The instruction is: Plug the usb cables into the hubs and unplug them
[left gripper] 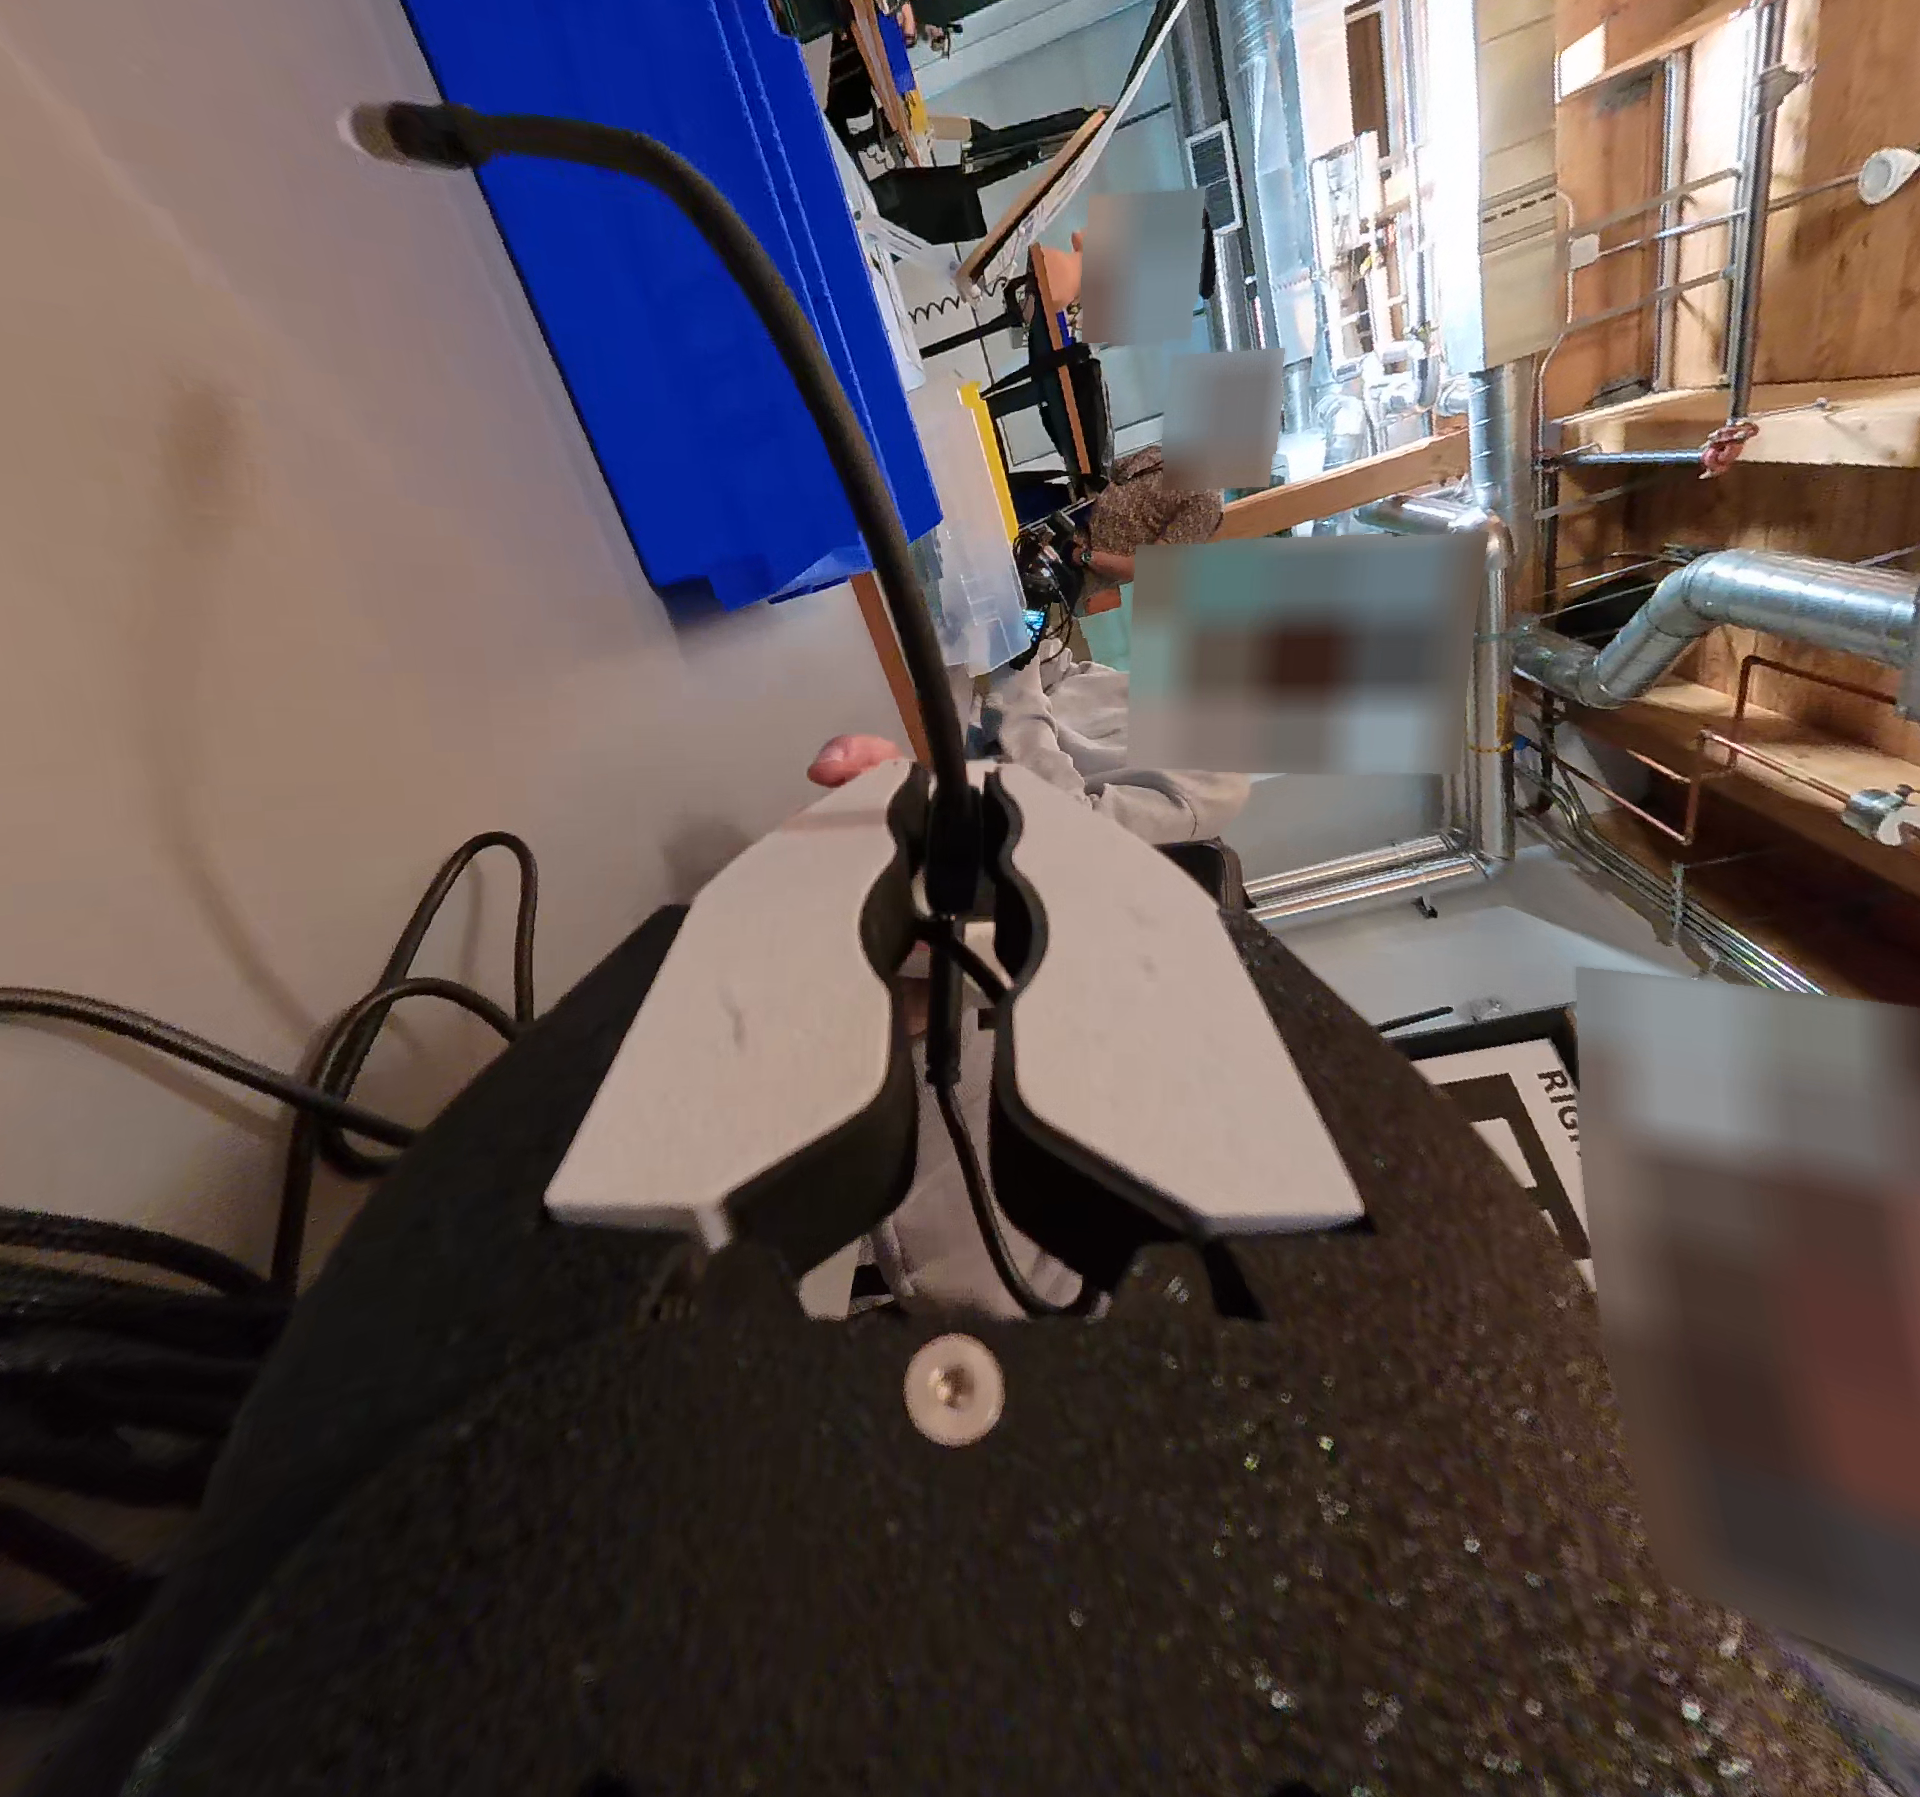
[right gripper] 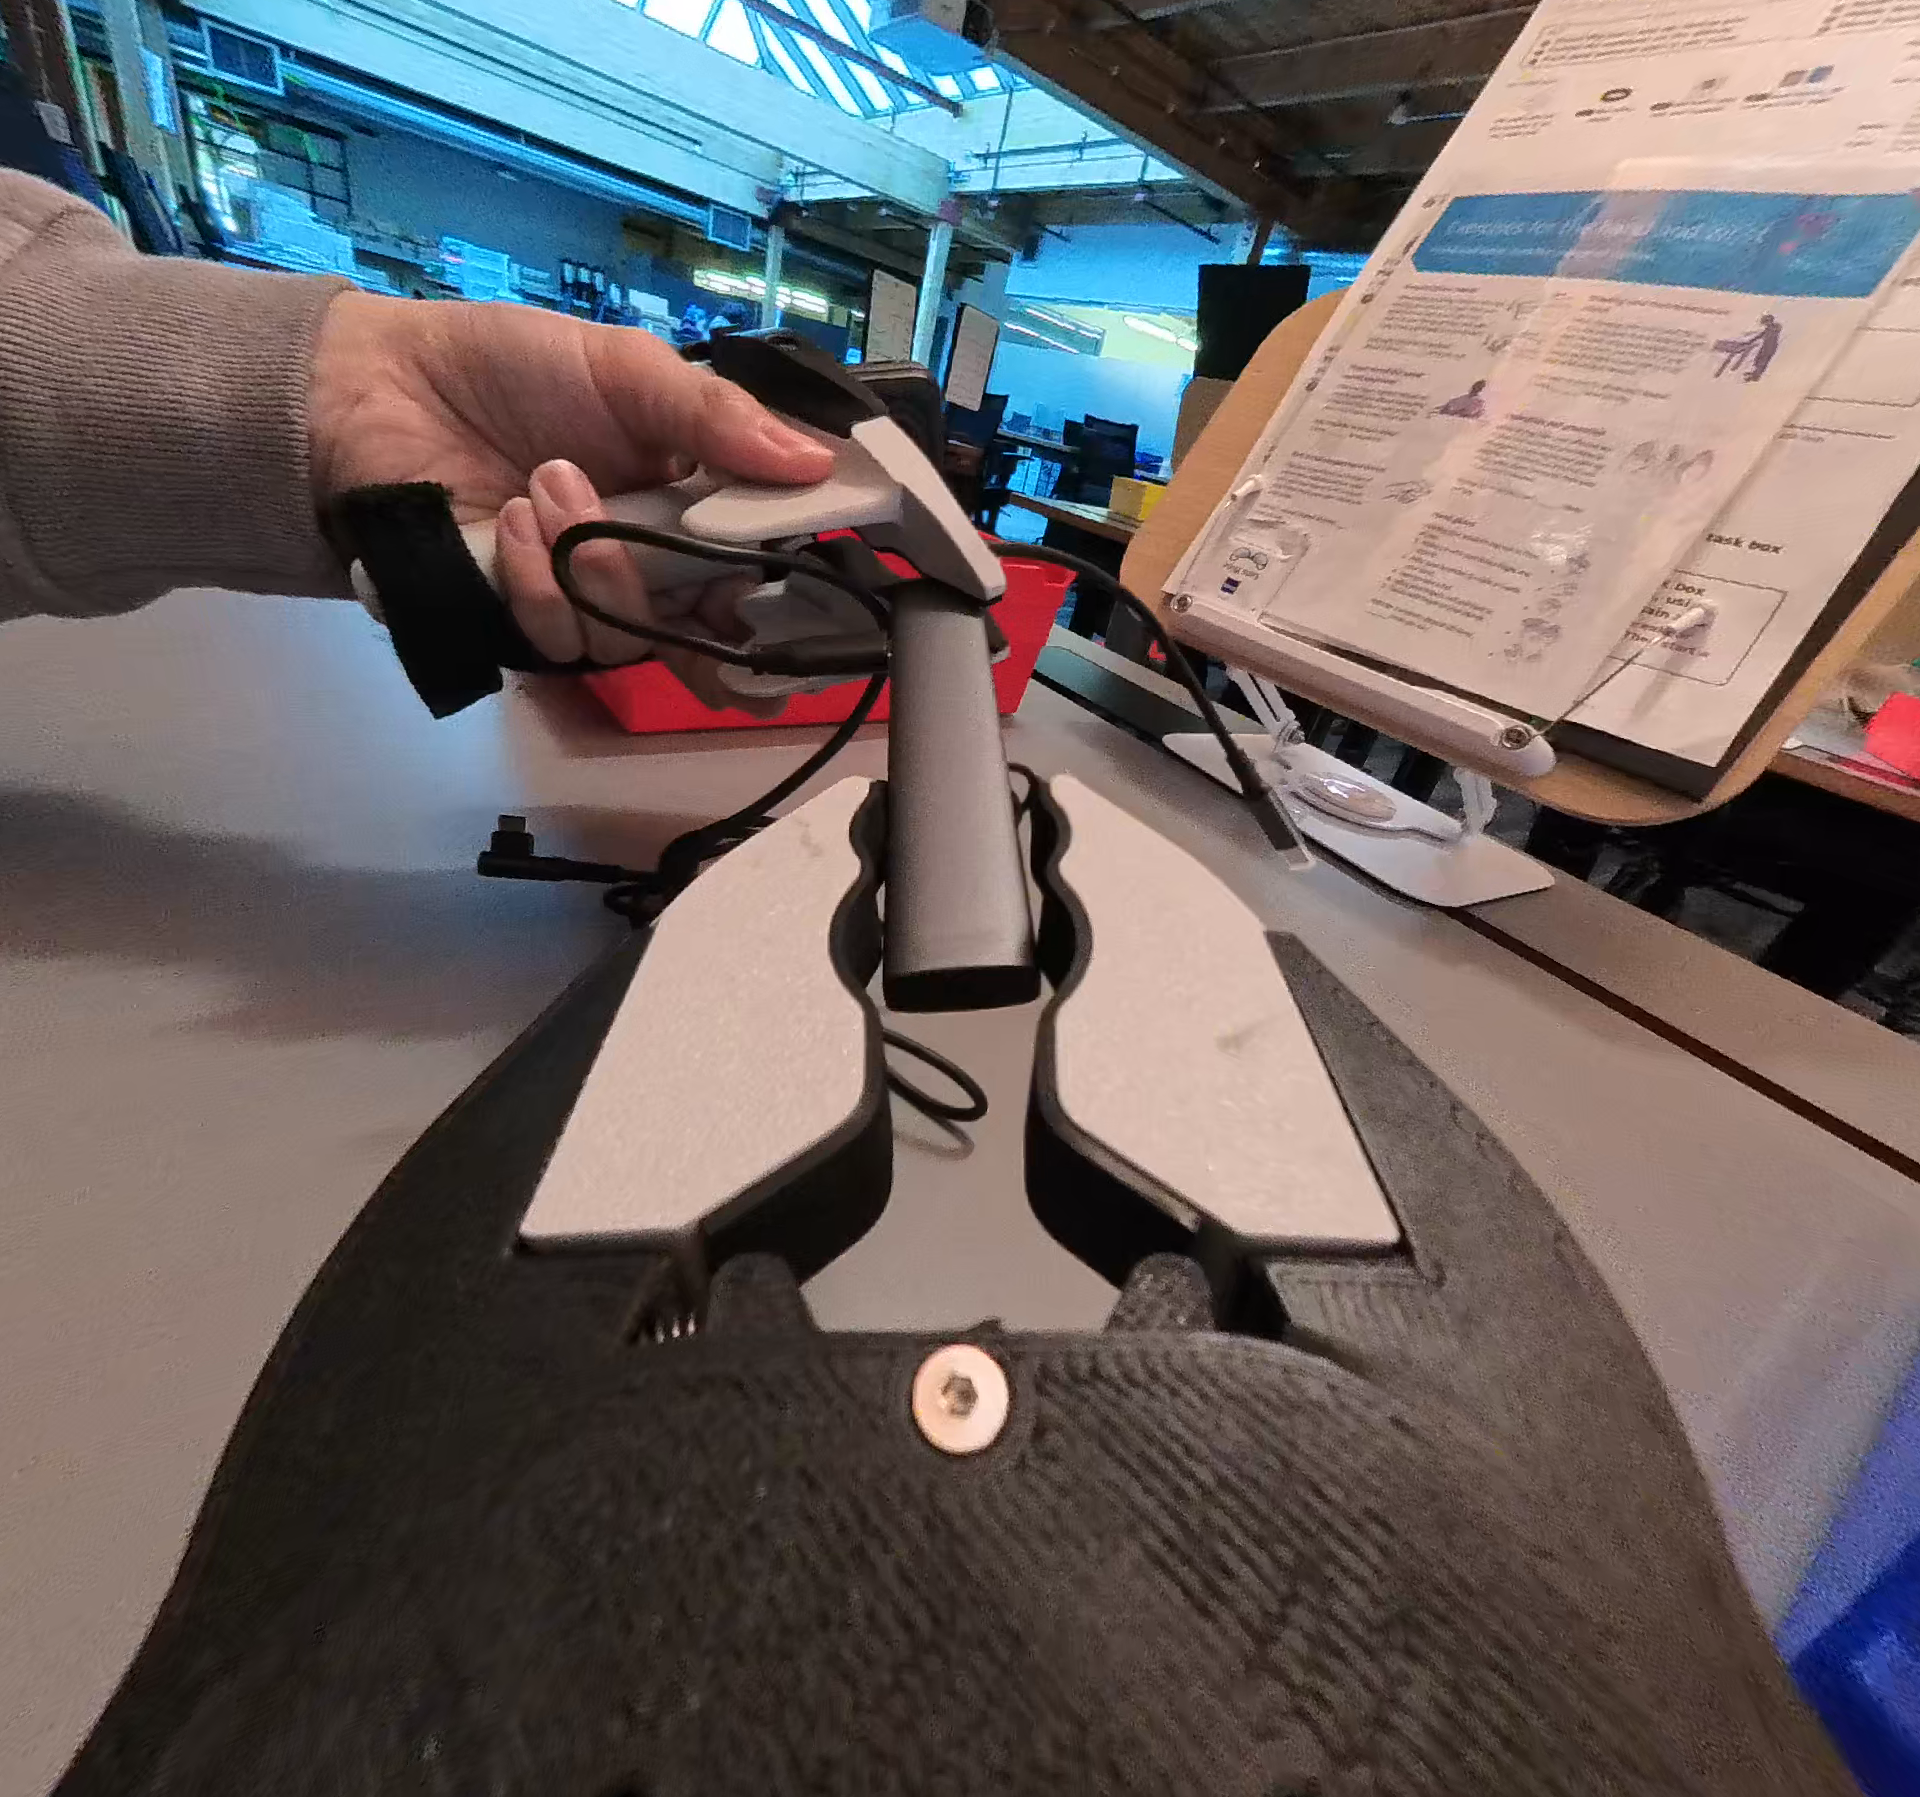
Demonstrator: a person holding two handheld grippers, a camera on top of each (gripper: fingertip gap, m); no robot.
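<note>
My right gripper (right gripper: 961, 802) is shut on a grey USB hub (right gripper: 951, 874), which stands tilted up out of the jaws above the grey table (right gripper: 260, 1072). My left gripper (left gripper: 951, 791) is shut on a thin black USB cable (left gripper: 831, 397). The cable arcs away to its free plug (left gripper: 400, 132), which is in no port. In the right wrist view, a hand holds the left gripper (right gripper: 821, 594) just behind the hub's top. The cable (right gripper: 1174, 667) droops right to its plug (right gripper: 1286, 841). A second, angled plug (right gripper: 514, 854) lies on the table.
A red bin (right gripper: 1029, 625) sits behind the hub. A document stand with printed sheets (right gripper: 1558, 459) stands at the right on a white base (right gripper: 1434, 864). Blue bins (left gripper: 644, 272) stand along the table. Loose black cables (left gripper: 343, 1041) lie beside the left gripper. Across from one pair of fingers to the other is roughly 6 cm.
</note>
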